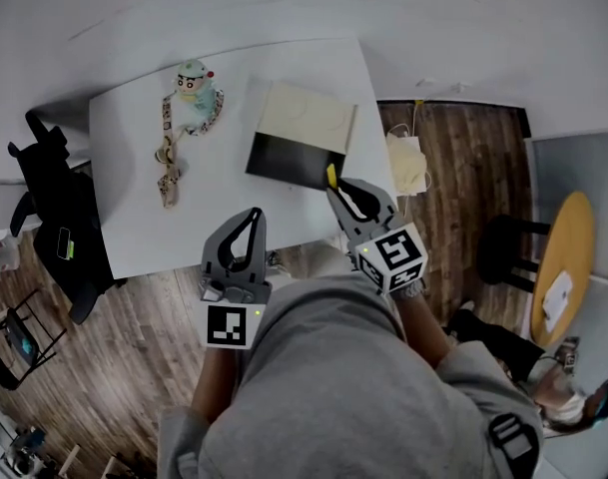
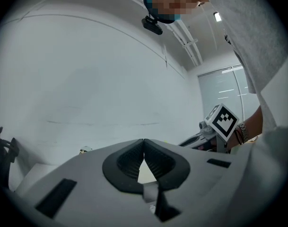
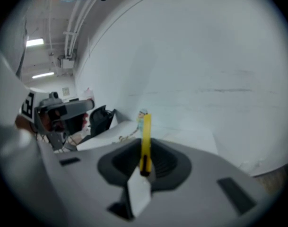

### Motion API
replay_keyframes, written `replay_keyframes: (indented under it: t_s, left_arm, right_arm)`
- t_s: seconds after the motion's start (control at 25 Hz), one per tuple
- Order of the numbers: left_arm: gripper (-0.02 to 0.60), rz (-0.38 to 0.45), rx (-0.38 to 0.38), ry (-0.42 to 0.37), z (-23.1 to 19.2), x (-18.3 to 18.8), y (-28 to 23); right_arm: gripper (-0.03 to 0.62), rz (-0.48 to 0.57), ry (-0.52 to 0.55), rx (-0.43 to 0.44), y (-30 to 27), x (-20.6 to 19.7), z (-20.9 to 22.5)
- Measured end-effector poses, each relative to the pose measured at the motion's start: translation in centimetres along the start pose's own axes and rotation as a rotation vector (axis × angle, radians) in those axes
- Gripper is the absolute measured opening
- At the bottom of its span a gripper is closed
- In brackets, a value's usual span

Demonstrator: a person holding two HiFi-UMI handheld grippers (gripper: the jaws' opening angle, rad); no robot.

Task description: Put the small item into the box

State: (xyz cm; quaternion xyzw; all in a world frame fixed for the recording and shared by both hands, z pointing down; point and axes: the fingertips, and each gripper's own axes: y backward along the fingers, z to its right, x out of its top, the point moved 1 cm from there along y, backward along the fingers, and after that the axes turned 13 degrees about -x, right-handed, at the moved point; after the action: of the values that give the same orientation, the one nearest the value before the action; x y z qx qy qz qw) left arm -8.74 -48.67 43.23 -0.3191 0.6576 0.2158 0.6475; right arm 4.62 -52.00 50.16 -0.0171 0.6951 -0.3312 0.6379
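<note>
A thin yellow item (image 1: 331, 176) sticks up from my right gripper (image 1: 333, 190), which is shut on it over the table's front right edge, just below the box. The right gripper view shows the yellow item (image 3: 145, 136) upright between the dark pads of that gripper (image 3: 144, 151). On the white table (image 1: 134, 228) lies the box (image 1: 302, 133), cream at the back and black at the front. My left gripper (image 1: 255, 216) is shut and empty at the front edge, left of the box. In its own view that gripper (image 2: 144, 143) has its jaws pressed together.
A small cartoon figure (image 1: 194, 86) on a patterned strap (image 1: 169, 158) lies at the table's back left, and also shows far off as the figure (image 3: 143, 113). A black chair (image 1: 59, 228) stands left of the table. A round yellow table (image 1: 568, 257) and a stool are at the right.
</note>
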Motion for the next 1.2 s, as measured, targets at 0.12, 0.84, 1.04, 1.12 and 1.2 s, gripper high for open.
replay_keyframes:
  t_s: [0.12,0.84,1.04,1.12,1.2]
  left_arm:
    - [0.032,0.002,0.025,0.001,-0.6,-0.1,-0.5]
    - [0.032,-0.025,0.153,0.015,-3.2,-0.6,-2.6]
    - [0.032,-0.037,0.200,0.031,-3.5,-0.9,-2.5]
    - [0.032,-0.040,0.219,0.036,-3.8,-1.1,-2.3]
    - [0.032,-0.043,0.240,0.050,-3.9,-1.3,-2.2]
  right_arm:
    - [0.080,-0.037,0.023,0.015,-1.7,-0.4,0.4]
    - [0.080,-0.320,0.362,0.196,-10.6,-6.4,-1.1]
    - [0.080,-0.389,0.400,0.243,-12.4,-8.5,-1.1]
    - [0.080,-0.410,0.411,0.255,-13.1,-9.1,-1.2]
    - [0.080,-0.435,0.417,0.262,-13.8,-9.8,-1.2]
